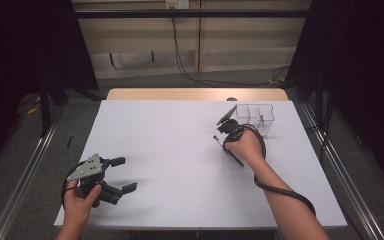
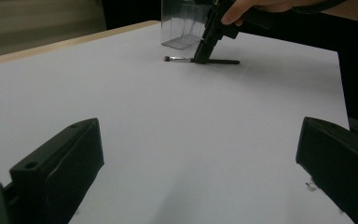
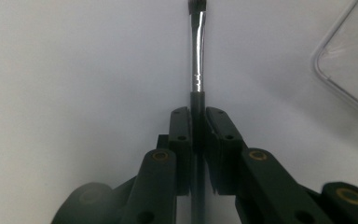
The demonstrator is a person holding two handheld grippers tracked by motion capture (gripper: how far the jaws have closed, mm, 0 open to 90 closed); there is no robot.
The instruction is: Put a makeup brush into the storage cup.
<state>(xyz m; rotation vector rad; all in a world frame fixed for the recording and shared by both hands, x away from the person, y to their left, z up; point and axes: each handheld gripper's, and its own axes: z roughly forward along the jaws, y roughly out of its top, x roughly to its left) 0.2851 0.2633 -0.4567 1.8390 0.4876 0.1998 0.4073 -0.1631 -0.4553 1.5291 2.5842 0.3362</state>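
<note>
A slim makeup brush (image 3: 197,70), black-handled with a shiny metal ferrule, lay on the white surface (image 1: 180,150), clamped at mid-handle between the closed jaws of the right gripper (image 3: 197,135); its bristle tip was cut off at the top edge of the right gripper view. Just beside it stood a clear plastic organiser (image 1: 257,116) with compartments, their contents too small to make out. Well apart, the left gripper (image 1: 122,174) rested open, holding nothing.
</note>
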